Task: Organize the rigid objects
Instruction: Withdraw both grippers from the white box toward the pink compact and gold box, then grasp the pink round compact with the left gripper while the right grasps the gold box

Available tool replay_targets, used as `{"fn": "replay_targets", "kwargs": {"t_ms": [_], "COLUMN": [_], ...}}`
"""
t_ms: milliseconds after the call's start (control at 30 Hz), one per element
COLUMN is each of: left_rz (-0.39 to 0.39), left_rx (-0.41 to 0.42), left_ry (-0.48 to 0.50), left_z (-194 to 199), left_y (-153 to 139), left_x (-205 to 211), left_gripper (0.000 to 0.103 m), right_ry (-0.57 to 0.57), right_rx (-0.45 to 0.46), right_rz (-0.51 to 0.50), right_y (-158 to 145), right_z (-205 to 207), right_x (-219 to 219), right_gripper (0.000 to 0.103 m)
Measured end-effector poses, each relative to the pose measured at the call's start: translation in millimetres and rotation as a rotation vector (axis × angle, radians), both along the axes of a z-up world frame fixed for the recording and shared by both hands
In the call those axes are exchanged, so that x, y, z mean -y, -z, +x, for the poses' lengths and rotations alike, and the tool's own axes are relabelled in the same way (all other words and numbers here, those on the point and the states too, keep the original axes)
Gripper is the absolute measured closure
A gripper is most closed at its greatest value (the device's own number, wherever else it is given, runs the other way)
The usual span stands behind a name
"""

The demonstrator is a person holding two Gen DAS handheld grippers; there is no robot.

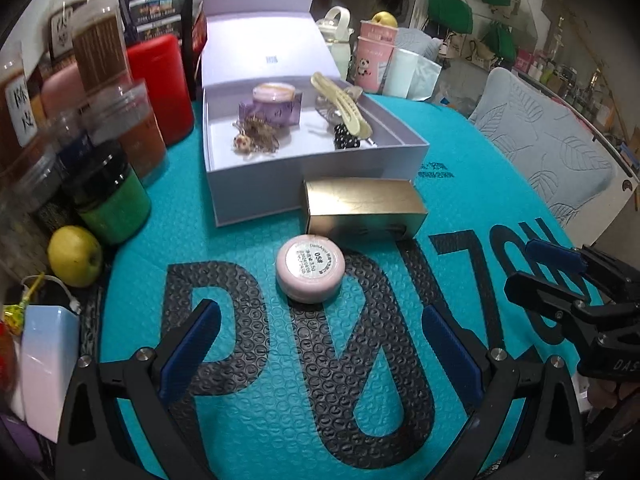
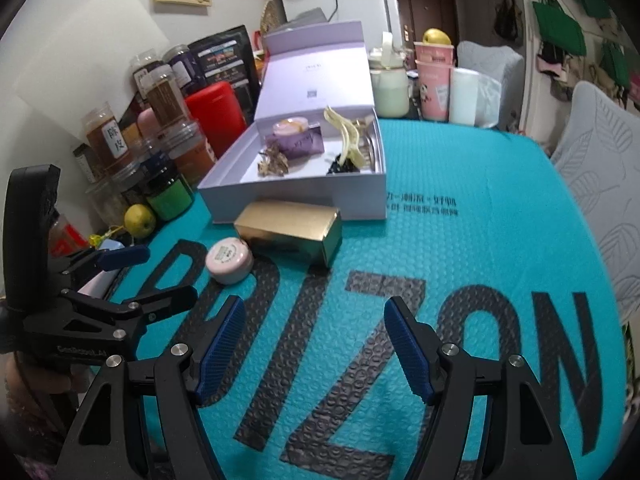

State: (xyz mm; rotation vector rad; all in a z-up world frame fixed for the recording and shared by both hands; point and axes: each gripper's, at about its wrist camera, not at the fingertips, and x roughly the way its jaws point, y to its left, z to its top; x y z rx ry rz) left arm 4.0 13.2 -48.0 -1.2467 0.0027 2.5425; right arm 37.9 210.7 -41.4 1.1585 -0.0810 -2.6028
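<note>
Both grippers hang over the teal mat, left gripper and right gripper spread wide, nothing between them. The pink jar sits just before the gold box, which lies against the open lavender box.

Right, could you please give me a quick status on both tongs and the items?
Left tongs open, empty. Right tongs open, empty. Pink jar and gold box on the mat, outside the open lavender box. Nothing in the way.
</note>
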Motion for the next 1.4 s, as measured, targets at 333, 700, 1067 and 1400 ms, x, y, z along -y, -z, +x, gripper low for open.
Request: {"fn": "replay_targets", "kwargs": {"t_ms": [333, 700, 1067, 1400], "left_rz": [0.032, -0.003, -0.026, 0.019], "left_rx": [0.097, 0.123, 0.091, 0.108], "left_ry": [-0.018, -0.051, -0.086, -0.140], "left_z": [-30.0, -53.0, -53.9, -54.1], "left_y": [29.7, 37.1, 34.7, 32.9], "left_x": [1.0, -4.1, -7.5, 14.1], "left_gripper": [0.001, 0.012, 0.050, 0.052], "right_ry": [-0.029, -0.091, -0.249, -0.358], "right_rx": [0.057, 0.081, 0.038, -0.025], "right_rz": [-0.002, 0.050, 0.143, 0.116], "right_y": [20.4, 26.9, 40.6, 41.2], "right_z": [-21.2, -60.3, -101.4, -120.0], "right_x": [1.2, 6.8, 31.9, 53.1], "right_gripper": [0.030, 0.027, 0.024, 0.022]}}
